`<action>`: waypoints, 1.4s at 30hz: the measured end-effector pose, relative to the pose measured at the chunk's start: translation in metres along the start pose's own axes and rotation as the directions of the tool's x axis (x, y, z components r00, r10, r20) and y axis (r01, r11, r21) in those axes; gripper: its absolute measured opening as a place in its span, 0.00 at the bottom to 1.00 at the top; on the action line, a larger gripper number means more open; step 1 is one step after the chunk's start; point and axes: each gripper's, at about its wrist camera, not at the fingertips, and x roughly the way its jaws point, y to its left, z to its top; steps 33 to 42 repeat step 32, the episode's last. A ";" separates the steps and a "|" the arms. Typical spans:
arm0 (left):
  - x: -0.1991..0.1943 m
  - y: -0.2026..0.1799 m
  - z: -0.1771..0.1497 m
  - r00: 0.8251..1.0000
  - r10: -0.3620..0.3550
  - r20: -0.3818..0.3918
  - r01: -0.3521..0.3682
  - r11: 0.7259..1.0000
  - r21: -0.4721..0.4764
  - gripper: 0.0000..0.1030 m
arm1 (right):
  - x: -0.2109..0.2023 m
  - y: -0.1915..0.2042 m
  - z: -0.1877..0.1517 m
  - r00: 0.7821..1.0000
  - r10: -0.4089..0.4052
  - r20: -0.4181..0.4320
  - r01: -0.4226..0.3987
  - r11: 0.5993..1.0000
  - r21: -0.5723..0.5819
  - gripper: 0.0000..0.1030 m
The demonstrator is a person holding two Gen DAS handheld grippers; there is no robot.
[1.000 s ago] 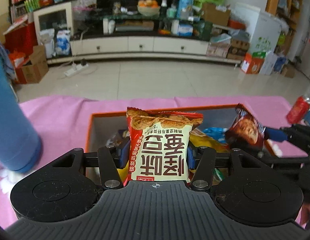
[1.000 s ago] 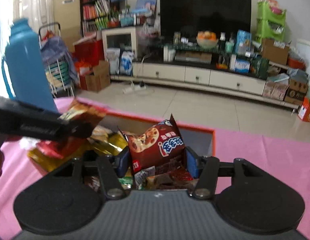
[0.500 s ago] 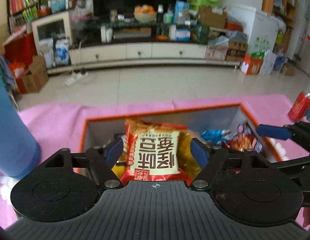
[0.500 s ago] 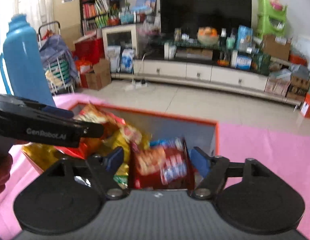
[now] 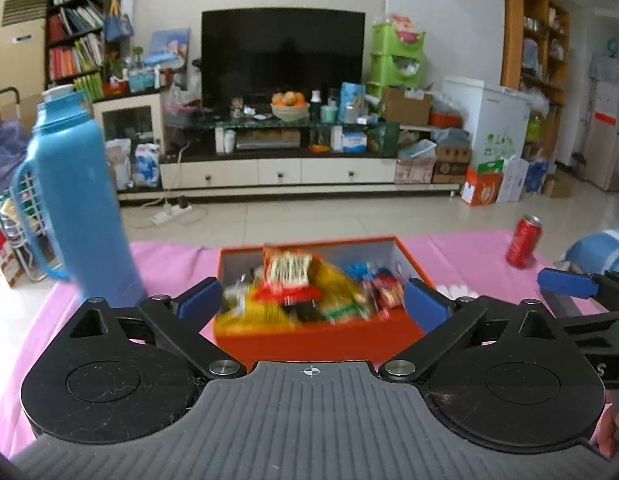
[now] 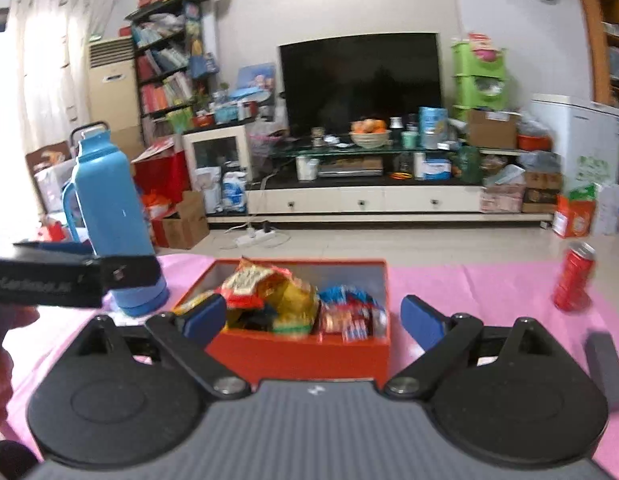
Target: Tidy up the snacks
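An orange box (image 5: pixel 309 340) (image 6: pixel 301 354) full of snack packets stands on the pink tablecloth. A red and white chip packet (image 5: pixel 287 270) (image 6: pixel 245 282) lies on top of the pile, and a red cookie packet (image 6: pixel 349 318) lies at the right side of the box. My left gripper (image 5: pixel 313 304) is open and empty, held back above the box's near wall. My right gripper (image 6: pixel 313 318) is open and empty, also drawn back in front of the box. The right gripper's blue finger (image 5: pixel 567 282) shows at the right in the left wrist view.
A tall blue thermos (image 5: pixel 79 208) (image 6: pixel 113 224) stands left of the box. A red soda can (image 5: pixel 523 242) (image 6: pixel 575 282) stands at the right on the cloth. A dark block (image 6: pixel 605 368) lies at the right edge. A TV cabinet lies beyond the table.
Both grippers opened and let their packets fall into the box, then pulled back and up from it. The box now looks smaller and farther.
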 end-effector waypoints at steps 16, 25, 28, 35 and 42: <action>-0.074 -0.006 -0.138 0.979 0.049 -0.198 -0.071 0.992 -0.105 0.75 | -0.083 0.022 -0.144 0.981 -0.082 -0.175 0.086 0.996 0.012 0.90; -0.077 -0.012 -0.140 0.979 0.055 -0.199 -0.072 0.994 -0.081 0.65 | -0.087 0.015 -0.139 0.983 -0.080 -0.164 0.086 0.996 0.030 0.90; -0.074 -0.011 -0.139 0.979 0.052 -0.195 -0.070 0.994 -0.089 0.60 | -0.086 0.013 -0.138 0.983 -0.078 -0.168 0.086 0.995 0.043 0.90; -0.073 -0.010 -0.138 0.980 0.054 -0.190 -0.071 0.994 -0.083 0.61 | -0.085 0.011 -0.139 0.982 -0.078 -0.174 0.088 0.995 0.051 0.90; -0.073 -0.010 -0.138 0.980 0.054 -0.190 -0.071 0.994 -0.083 0.61 | -0.085 0.011 -0.139 0.982 -0.078 -0.174 0.088 0.995 0.051 0.90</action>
